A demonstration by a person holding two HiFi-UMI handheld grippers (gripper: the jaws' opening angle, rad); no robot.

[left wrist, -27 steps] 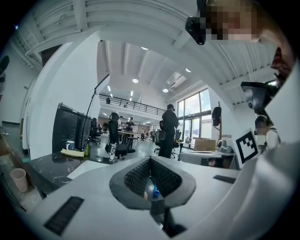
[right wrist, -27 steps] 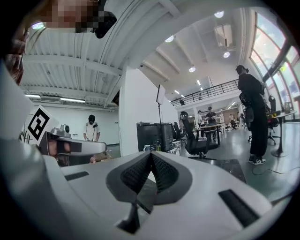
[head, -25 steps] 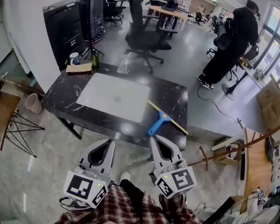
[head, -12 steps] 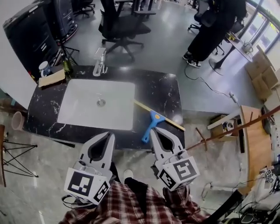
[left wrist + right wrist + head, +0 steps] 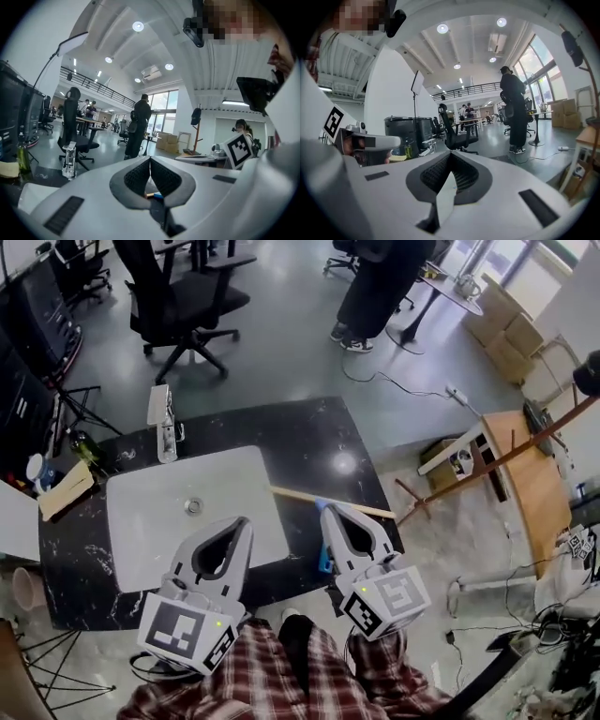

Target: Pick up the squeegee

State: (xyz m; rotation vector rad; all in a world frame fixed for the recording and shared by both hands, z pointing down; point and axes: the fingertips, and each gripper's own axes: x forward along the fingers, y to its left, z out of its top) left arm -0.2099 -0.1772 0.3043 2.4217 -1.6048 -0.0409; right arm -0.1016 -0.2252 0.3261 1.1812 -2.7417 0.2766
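Note:
The squeegee [image 5: 298, 495] lies on the black marble table [image 5: 309, 442], at its near right side. Its long pale blade runs to the right, and its blue handle is mostly hidden behind my right gripper [image 5: 326, 509]. That gripper is shut and empty, its tips right over the blade near the handle. My left gripper [image 5: 244, 521] is also shut and empty, hanging over the white sink basin [image 5: 150, 512] to the left of the squeegee. Through the left gripper [image 5: 150, 158] view's jaw gap a scrap of blue and yellow squeegee [image 5: 155, 195] shows. The right gripper [image 5: 451, 153] view shows nothing held.
A clear bottle [image 5: 166, 427] stands at the table's far edge, with a green bottle [image 5: 84, 447], a cup [image 5: 36, 468] and a brown pad [image 5: 66, 489] at the far left. A wooden coat rack [image 5: 487, 463], an office chair [image 5: 178, 301] and a standing person [image 5: 375, 282] surround the table.
The view has swung and the table has turned in it. Both grippers have come forward to the table's near edge; the right one now covers the squeegee's handle. Both stayed shut.

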